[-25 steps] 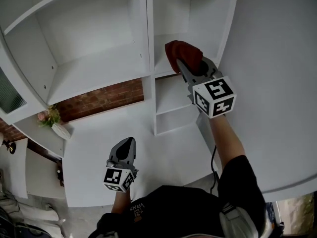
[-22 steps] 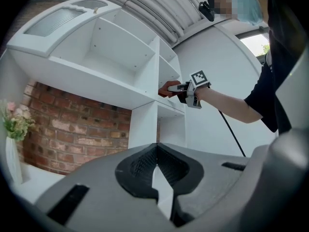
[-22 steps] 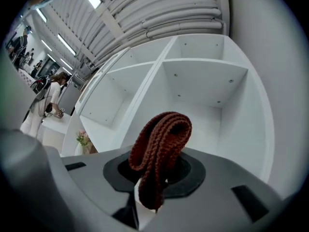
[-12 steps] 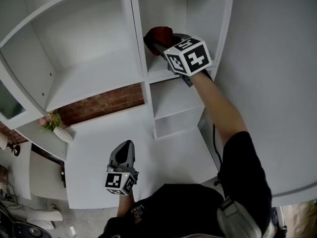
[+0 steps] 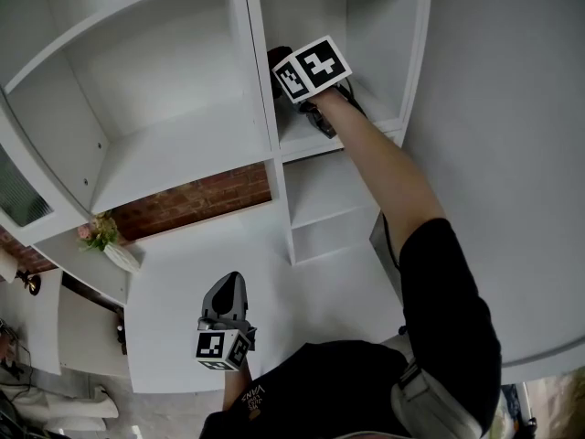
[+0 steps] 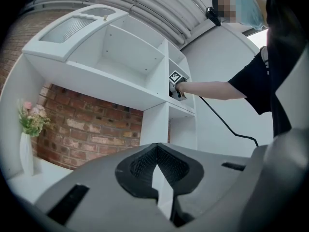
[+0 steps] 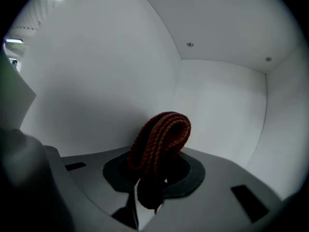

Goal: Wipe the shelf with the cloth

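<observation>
From the head view, the right tool (image 5: 294,69) is reached into the upper narrow compartment of the white shelf unit (image 5: 259,108). Its marker cube covers nearly all of the cloth (image 5: 277,54), of which only a dark red edge shows at the compartment's left wall. The left tool (image 5: 232,283) hangs low over the white counter (image 5: 174,282), near its front edge.

The left tool's view shows its jaws (image 6: 157,154) pressed together with nothing between them. It also takes in the brick wall (image 6: 91,129) and a vase of flowers (image 6: 28,132) at the counter's left end.

Only the right tool's view shows the grip: its jaws (image 7: 147,180) are clamped on a folded red-brown knitted cloth (image 7: 164,129), with the compartment's white back corner behind it. Whether the cloth touches the shelf I cannot tell.

Half a second ago more of the cloth showed and the cube sat lower and further right. The left tool has barely shifted.
</observation>
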`<control>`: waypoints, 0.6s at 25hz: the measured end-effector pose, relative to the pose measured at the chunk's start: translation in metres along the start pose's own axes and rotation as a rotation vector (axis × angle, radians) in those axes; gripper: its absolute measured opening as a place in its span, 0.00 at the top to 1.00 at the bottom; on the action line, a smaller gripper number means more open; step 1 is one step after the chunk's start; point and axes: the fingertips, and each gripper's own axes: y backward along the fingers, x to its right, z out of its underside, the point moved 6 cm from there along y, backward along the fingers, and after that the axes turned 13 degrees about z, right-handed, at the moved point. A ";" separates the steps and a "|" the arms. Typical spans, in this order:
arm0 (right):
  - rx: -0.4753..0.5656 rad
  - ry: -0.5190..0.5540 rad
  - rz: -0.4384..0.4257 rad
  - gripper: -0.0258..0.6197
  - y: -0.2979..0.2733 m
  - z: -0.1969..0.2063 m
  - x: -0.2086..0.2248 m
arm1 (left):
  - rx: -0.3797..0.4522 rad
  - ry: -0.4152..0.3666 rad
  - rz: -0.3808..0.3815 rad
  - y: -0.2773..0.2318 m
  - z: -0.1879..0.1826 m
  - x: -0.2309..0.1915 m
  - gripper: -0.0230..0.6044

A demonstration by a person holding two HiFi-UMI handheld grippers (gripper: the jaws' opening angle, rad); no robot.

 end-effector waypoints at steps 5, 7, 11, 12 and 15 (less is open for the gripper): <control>-0.081 0.017 -0.037 0.81 -0.019 0.003 -0.003 | 0.009 0.020 -0.015 0.007 0.004 -0.006 0.95; -0.113 0.014 -0.051 0.81 -0.024 0.007 -0.004 | 0.010 0.022 -0.017 0.008 0.005 -0.007 0.95; -0.154 0.010 -0.066 0.81 -0.029 0.013 -0.005 | 0.012 0.025 -0.018 0.009 0.006 -0.009 0.95; -0.164 0.016 -0.064 0.81 -0.030 0.014 -0.004 | 0.013 0.024 -0.016 0.008 0.005 -0.008 0.95; -0.198 0.030 -0.050 0.81 -0.031 0.018 0.000 | 0.015 0.027 -0.007 0.007 0.005 -0.007 0.95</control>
